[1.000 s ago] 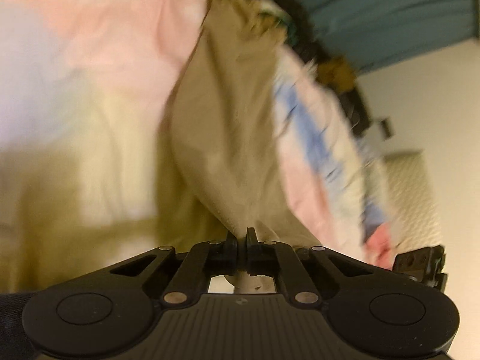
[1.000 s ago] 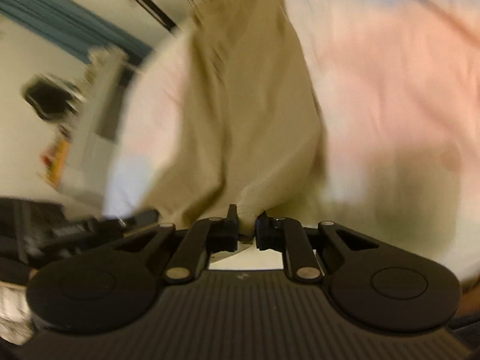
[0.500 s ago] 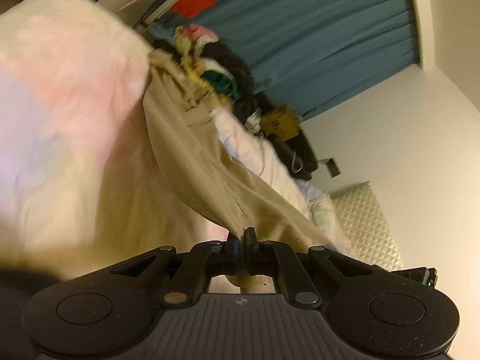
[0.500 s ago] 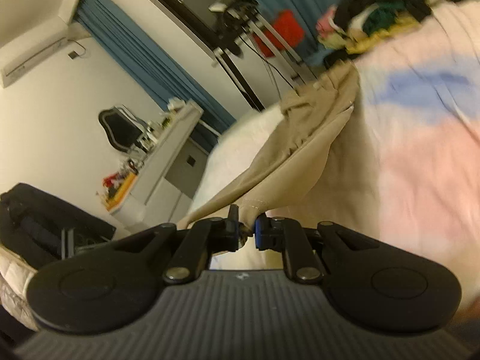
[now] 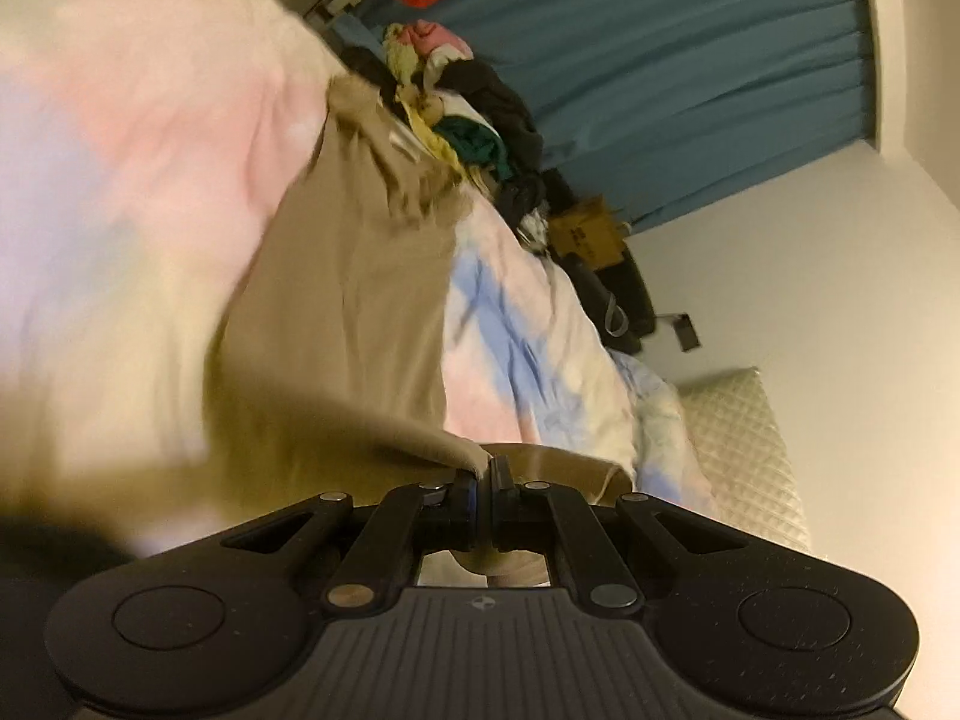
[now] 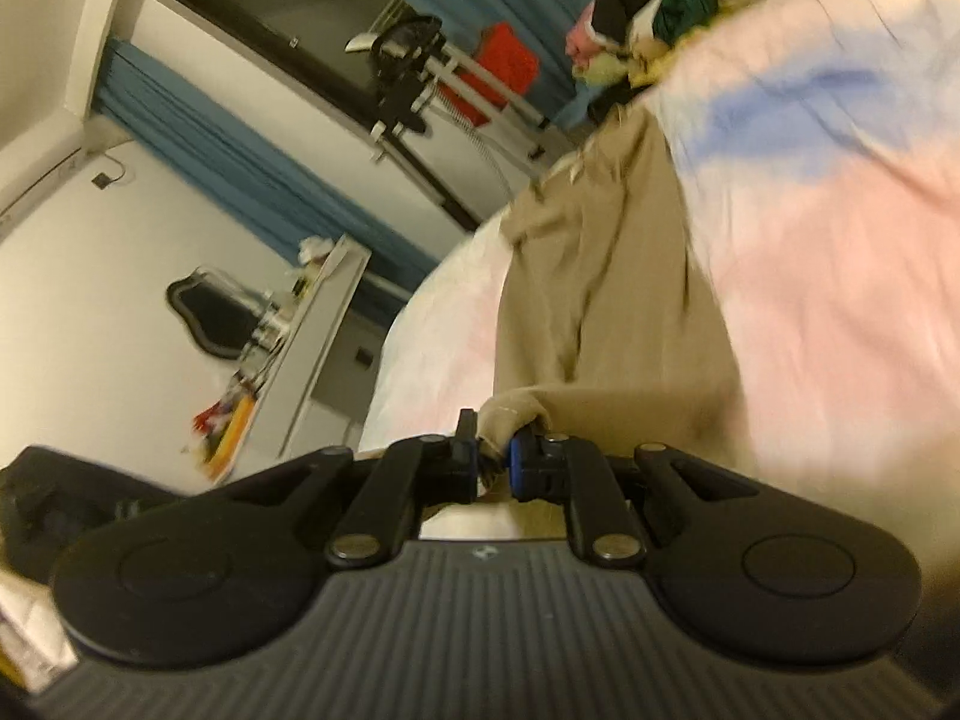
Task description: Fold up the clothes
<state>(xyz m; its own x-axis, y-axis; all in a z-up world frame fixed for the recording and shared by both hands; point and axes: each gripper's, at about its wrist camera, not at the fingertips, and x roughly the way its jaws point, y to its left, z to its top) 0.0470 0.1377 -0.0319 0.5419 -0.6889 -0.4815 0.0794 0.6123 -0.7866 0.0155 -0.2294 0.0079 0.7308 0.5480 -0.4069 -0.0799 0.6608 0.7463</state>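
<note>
Fingers [image 5: 465, 489] of the left gripper [image 5: 483, 480] are pressed together on a folded edge of the khaki trousers [image 5: 354, 294]; the right gripper [image 6: 493, 450] pinches another bunched edge of the same trousers [image 6: 606, 300] between its fingers [image 6: 465, 441], which stand slightly apart around the cloth. The trousers lie spread along the bed, over a pastel tie-dye duvet [image 5: 120, 180] in pink, blue and cream, with the waistband at the far end beside a heap of mixed clothes [image 5: 456, 108]. Beyond that heap hang teal curtains [image 5: 690, 60], and a brown cardboard box [image 5: 585, 231] sits past the bed. A quilted cream headboard [image 5: 744, 456] stands against the wall. On the right-hand view a white dresser [image 6: 312, 324] and a black-framed mirror [image 6: 210, 318] stand near the bed's edge. Compared with half a second ago, the fabric no longer stretches taut up from the bed: it now drapes lower and flatter on the duvet, and both grippers have come down closer to the bed.
</note>
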